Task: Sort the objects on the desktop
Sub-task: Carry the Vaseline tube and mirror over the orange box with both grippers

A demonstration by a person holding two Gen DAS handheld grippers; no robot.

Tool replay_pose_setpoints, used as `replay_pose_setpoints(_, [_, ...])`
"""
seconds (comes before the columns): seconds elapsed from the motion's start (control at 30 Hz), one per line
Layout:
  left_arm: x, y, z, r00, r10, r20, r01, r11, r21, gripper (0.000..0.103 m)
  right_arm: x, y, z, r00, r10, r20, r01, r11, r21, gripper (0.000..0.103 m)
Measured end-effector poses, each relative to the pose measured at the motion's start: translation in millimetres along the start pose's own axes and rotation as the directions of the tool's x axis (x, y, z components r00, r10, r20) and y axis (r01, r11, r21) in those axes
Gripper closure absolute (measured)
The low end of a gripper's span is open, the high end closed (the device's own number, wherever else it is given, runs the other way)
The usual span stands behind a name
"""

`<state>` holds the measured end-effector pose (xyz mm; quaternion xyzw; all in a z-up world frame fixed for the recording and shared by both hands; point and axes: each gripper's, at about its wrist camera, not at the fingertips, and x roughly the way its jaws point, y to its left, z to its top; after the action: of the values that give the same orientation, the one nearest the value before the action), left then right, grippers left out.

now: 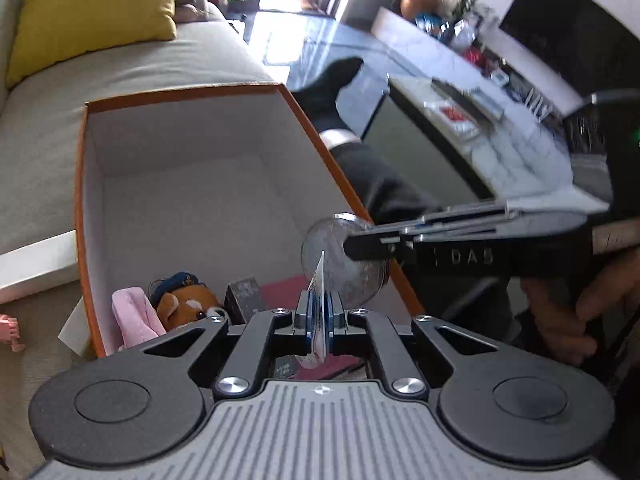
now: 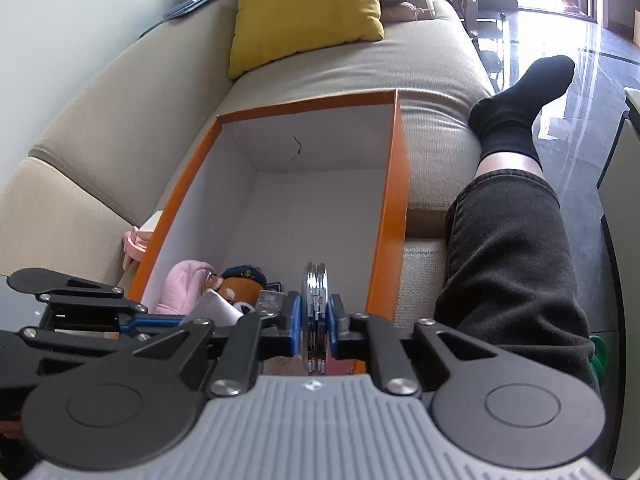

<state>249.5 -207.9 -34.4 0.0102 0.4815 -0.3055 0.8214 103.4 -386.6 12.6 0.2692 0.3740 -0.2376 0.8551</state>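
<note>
Your orange box (image 2: 392,184) already holds a plush bear (image 2: 240,286) and pink cloth (image 2: 182,284). Both claws are clamped and loaded over it — the left gripper (image 1: 318,312) on a thin card (image 1: 319,280), the right gripper (image 2: 316,312) on a silver disc (image 2: 316,280). 2 drops remain.

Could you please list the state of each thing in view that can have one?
Left gripper: shut on a thin card, held edge-on.
Right gripper: shut on a round silver disc, held upright over the box.
Orange box: open, no lid, mostly bare inside.
Plush bear: lying in the box's near end.
Pink cloth: crumpled beside the bear.

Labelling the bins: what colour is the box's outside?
Orange, white inside; the box shows best in the right wrist view.
</note>
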Motion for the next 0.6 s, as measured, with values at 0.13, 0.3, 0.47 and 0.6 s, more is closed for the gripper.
replay_pose_setpoints(0.13, [-0.3, -15.2, -2.0, 0.999, -0.008, -0.036, 0.014, 0.988, 0.152, 0.096, -2.7, -1.3, -1.5, 0.999, 0.011, -0.032, -0.012, 0.999, -0.031, 0.089])
replay_pose_setpoints(0.3, [1.7, -31.7, -9.8, 0.995, -0.012, -0.094, 0.048, 0.92, 0.39, 0.096, 1.3, 0.0, 2.3, 0.995, 0.029, -0.096, -0.039, 0.993, -0.107, 0.089])
replay_pose_setpoints(0.47, [8.3, -40.9, -14.1, 0.992, -0.031, -0.126, 0.094, 0.836, 0.541, 0.096, 13.8, -0.5, 12.4, 0.983, 0.037, -0.182, -0.069, 0.983, -0.173, 0.089])
replay_pose_setpoints(0.6, [14.9, -48.5, -18.1, 0.988, -0.051, -0.149, 0.134, 0.771, 0.622, 0.096, 32.1, 5.8, 21.6, 0.962, 0.036, -0.271, -0.106, 0.963, -0.249, 0.089])
